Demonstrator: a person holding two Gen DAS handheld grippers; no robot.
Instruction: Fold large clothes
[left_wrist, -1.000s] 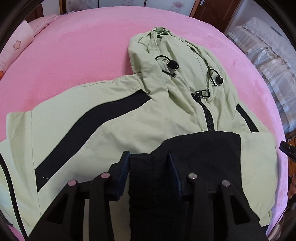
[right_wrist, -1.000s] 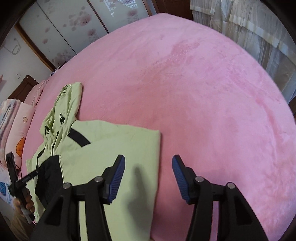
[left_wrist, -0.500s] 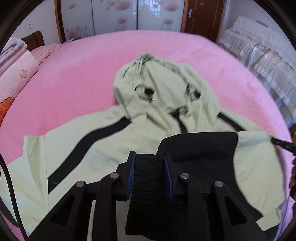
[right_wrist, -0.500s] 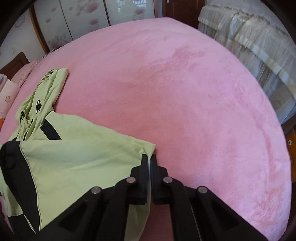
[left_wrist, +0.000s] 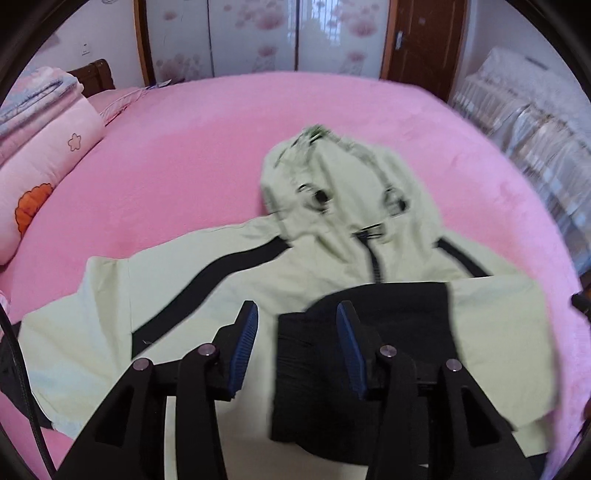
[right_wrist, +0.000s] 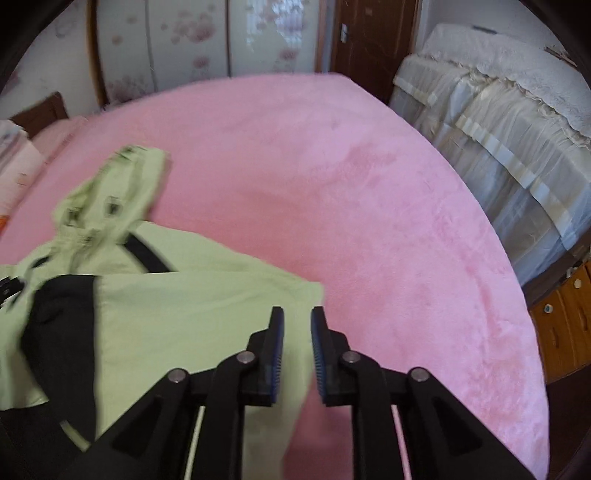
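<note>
A pale green hooded jacket with black stripes lies spread on the pink bedspread, hood toward the far side of the bed and zipper running down the middle of the chest. 1 sleeve, green with a black cuff, is folded across the front of the body. In the left wrist view the left gripper hangs above that cuff: its 2 blue-padded fingers stand apart and are opening, the cuff's left edge lies in the gap between them, and the right pad overlaps the black fabric in the picture, though neither pad can be seen pressing on it. The picture is motion-blurred, so the fine contact cannot be told. In the right wrist view the right gripper hangs over the right-hand edge of the folded sleeve, near its corner; its jaws show a narrow gap and are opening, with green cloth below and behind the left finger and pink bedspread behind the right, and the pads do not visibly pinch anything. Folded pink bedding with a flower print sits at the left side of the bed, a lace-covered piece of furniture stands to the right, and wardrobe doors with a floral pattern close the far wall.
</note>
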